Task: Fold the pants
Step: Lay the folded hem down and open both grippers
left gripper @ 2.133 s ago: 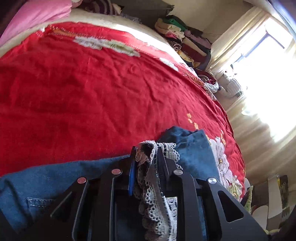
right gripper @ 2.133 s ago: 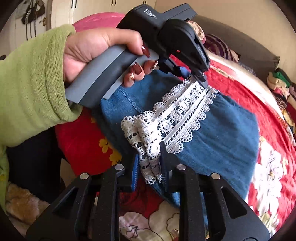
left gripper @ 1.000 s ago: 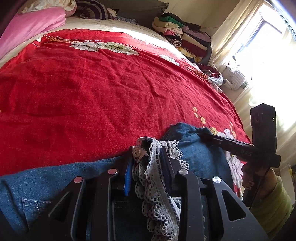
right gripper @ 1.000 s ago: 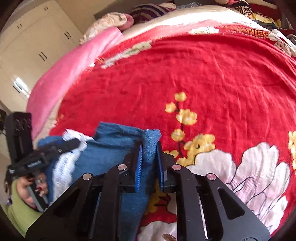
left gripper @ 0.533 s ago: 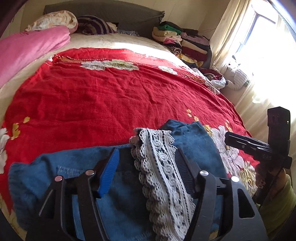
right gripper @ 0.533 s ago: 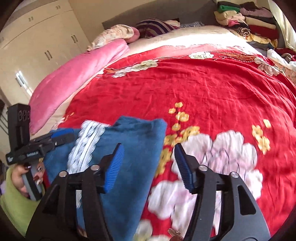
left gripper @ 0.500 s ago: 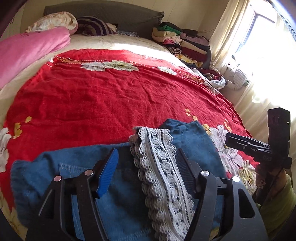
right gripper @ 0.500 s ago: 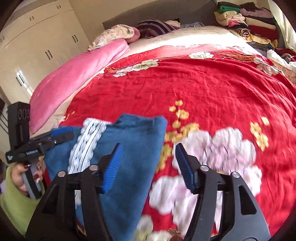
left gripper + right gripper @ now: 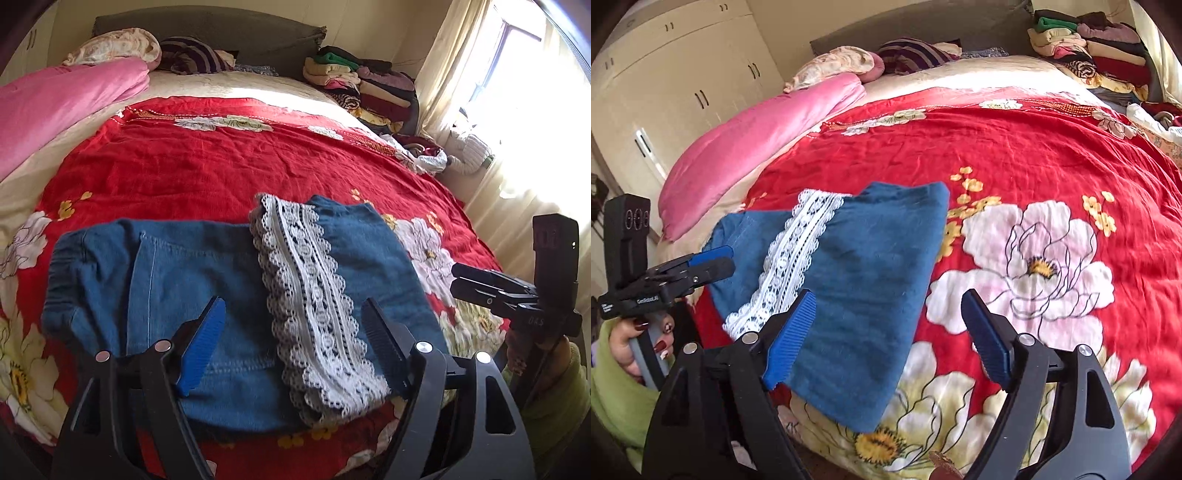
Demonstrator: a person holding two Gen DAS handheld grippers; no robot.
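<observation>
Blue denim pants (image 9: 207, 273) (image 9: 871, 273) with a white lace hem (image 9: 310, 295) (image 9: 790, 258) lie folded on the red flowered bedspread (image 9: 207, 173) (image 9: 1034, 155), near its front edge. My left gripper (image 9: 293, 317) hovers above the lace, its jaws opening, and no pad touches the cloth. My right gripper (image 9: 888, 314) hangs over the fold's right edge, its jaws also opening, with nothing pinched. Each gripper shows in the other's view, held by a hand (image 9: 631, 347) in a green sleeve (image 9: 554, 402).
A pink quilt (image 9: 55, 107) (image 9: 757, 144) lies along the bed's left side, with pillows (image 9: 114, 46) at the headboard. A stack of folded clothes (image 9: 362, 85) (image 9: 1086, 48) sits at the far right corner. A bright window (image 9: 524, 74) is on the right, and wardrobes (image 9: 676, 88) stand on the left.
Both grippers let go of the pants: left off the lace hem, right off the denim edge. Their jaws have spread wide and both have pulled back and up from the cloth.
</observation>
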